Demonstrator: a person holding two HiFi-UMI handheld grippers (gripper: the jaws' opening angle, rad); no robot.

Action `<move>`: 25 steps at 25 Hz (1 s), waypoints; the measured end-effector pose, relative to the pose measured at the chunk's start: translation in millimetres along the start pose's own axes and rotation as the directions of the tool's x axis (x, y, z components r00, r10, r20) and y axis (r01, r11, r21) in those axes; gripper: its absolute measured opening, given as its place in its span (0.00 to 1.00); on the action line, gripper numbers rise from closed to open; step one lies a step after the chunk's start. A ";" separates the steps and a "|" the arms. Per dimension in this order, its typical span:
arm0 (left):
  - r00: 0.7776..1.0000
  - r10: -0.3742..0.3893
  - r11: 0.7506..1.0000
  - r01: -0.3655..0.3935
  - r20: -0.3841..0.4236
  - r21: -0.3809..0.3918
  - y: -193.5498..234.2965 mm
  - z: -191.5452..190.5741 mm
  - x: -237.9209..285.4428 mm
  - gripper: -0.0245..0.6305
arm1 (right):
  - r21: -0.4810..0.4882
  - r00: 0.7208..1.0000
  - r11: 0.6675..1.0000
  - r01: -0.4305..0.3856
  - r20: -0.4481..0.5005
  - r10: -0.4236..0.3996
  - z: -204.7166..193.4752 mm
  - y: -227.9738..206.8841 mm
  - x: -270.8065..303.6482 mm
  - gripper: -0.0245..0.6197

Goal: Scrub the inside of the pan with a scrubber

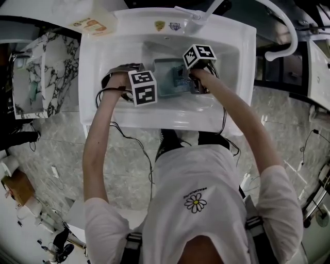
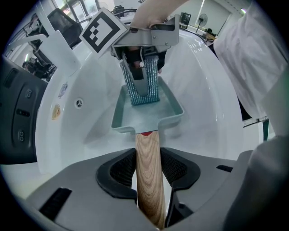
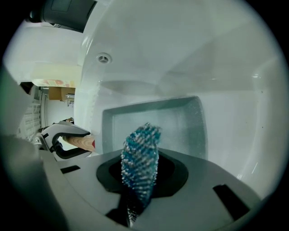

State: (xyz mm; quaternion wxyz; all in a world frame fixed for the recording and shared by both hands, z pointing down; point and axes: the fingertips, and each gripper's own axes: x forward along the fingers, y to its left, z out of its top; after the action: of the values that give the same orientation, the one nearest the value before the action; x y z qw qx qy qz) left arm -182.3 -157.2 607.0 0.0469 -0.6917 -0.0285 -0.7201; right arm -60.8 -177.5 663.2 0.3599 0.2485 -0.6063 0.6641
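We see one white sink [image 1: 103, 77], and it holds everything else. That looks sensible for a washing job, since any water and grit stay in the basin. One tap [image 1: 192, 14] stands at its far rim.

One pan [image 2: 135, 117] lies flat on the sink floor. It is shallow, rectangular and pale green, with its open side up so the inside can be reached from above. Its single wooden handle [image 2: 148, 176] points toward the person.

There are two grippers, one in each hand, and each has its own job. The left gripper [image 2: 148, 167] points straight down with its jaws partly apart and pressed on the handle from both sides. We judge that this grip keeps the pan from sliding under the rubbing. The right gripper [image 3: 141, 173] leans down over the pan from the far side, and its jaws are closed on the upper part of the scrubber.

One scrubber [image 3: 140, 167], a blue and white mesh pad, hangs edge-down from those jaws. Its lower end is inside the pan walls. We cannot tell whether it presses on the pan floor or sits just above it.
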 end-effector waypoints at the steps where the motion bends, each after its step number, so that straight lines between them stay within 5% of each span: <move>1: 1.000 -0.003 1.000 0.003 -0.003 -0.001 -0.3 -0.2 0.4 0.30 | -0.005 1.000 1.000 -0.016 0.002 0.016 -0.3 7.6 1.7 0.13; 11: 1.000 -0.012 1.000 0.012 -0.002 -0.010 -5.7 -3.5 4.6 0.30 | -0.045 0.987 0.986 -0.163 -0.018 0.163 -6.0 70.8 18.8 0.13; 25: 1.000 -0.014 1.000 0.014 0.004 -0.009 -6.1 -4.5 6.0 0.30 | -0.094 0.982 0.977 -0.190 -0.017 0.189 -6.3 80.6 18.4 0.13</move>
State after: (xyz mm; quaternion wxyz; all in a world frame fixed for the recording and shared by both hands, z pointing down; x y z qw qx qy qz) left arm -187.7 -151.7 613.0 0.0386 -0.6932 -0.0300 -0.7191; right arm -134.3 -168.5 626.0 0.3088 0.1694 -0.6568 0.6667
